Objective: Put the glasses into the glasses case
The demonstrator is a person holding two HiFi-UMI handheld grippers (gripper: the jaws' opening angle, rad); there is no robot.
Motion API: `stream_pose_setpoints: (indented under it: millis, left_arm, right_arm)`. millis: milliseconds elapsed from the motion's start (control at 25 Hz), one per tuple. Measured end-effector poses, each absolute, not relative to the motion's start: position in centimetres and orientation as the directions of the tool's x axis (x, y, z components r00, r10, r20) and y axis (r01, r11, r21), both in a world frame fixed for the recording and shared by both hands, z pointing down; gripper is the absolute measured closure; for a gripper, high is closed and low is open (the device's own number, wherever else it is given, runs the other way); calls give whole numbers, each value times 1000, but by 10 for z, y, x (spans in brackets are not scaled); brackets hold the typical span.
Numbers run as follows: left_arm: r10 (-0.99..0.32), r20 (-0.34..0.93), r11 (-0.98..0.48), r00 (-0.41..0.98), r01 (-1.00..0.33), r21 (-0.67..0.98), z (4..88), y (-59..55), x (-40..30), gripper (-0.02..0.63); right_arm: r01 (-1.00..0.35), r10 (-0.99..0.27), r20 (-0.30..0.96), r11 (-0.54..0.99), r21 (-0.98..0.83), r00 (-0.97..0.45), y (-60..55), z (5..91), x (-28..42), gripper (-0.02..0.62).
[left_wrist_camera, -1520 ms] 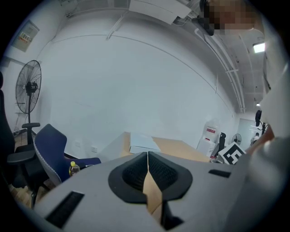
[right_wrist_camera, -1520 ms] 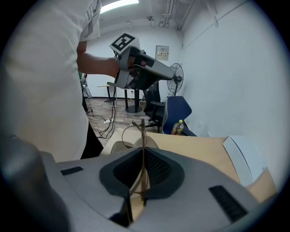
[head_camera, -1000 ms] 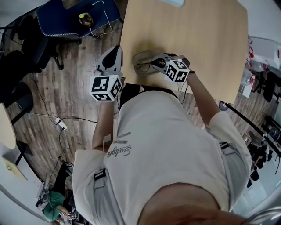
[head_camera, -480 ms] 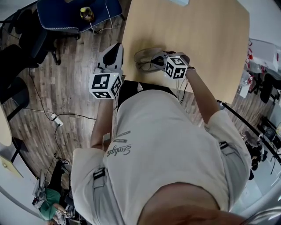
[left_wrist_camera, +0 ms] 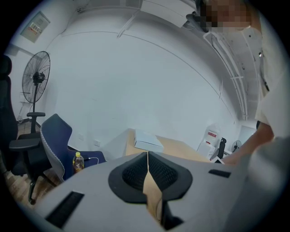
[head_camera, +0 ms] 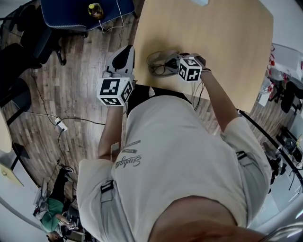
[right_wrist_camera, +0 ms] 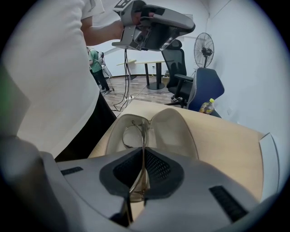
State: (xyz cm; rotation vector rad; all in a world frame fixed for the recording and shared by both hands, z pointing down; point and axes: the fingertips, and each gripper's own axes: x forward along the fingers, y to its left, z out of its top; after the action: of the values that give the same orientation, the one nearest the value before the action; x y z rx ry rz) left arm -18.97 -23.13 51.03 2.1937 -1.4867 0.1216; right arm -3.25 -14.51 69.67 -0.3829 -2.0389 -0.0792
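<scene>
An open pale grey glasses case [right_wrist_camera: 174, 131] lies near the table's front edge, also seen as the glasses case [head_camera: 157, 57] from above. Thin wire-rimmed glasses [right_wrist_camera: 143, 132] hang over its left half, lenses down inside the shell. My right gripper [right_wrist_camera: 143, 168] is shut on the glasses' frame. In the head view the right gripper [head_camera: 167, 65] points left at the case, with the glasses [head_camera: 159, 71] at its tip. My left gripper [head_camera: 125, 52] hovers off the table's left edge over the floor. The left gripper [left_wrist_camera: 147, 166] is shut, nothing between its pads.
The light wooden table [head_camera: 218, 33] stretches away beyond the case. A white box [left_wrist_camera: 148, 141] lies at its far end. A blue chair [head_camera: 71, 14] with a yellow bottle [head_camera: 95, 9] and a cable stands on the wooden floor to the left.
The right gripper has stayed at the case with the glasses in it, edging slightly farther over it. The left gripper has barely moved.
</scene>
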Motion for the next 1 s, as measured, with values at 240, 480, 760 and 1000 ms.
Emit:
stream_pose_setpoints:
  millis: [240,480,760,1000]
  left_arm:
    - [-849,341,-288,403,-895,342,514,-236,-191,589]
    - [-848,344,-285,403,-895,345,515,-244,-189,589]
    - [-844,346,-294,411,-892,343,516,-248,-187,589]
    - [-842,341,-304,419,-889,342,516,-248,-183,589]
  right_arm:
    - [308,269,865,941,-141,-425,-145,701,-36,583]
    - [321,274,863,937,-140,-424,-146,704,-37,581]
    - [343,268,869,931,-124,-415,-145,705,-38,563]
    - [338,255,870,935,-110,-421,-145,704,-35,514]
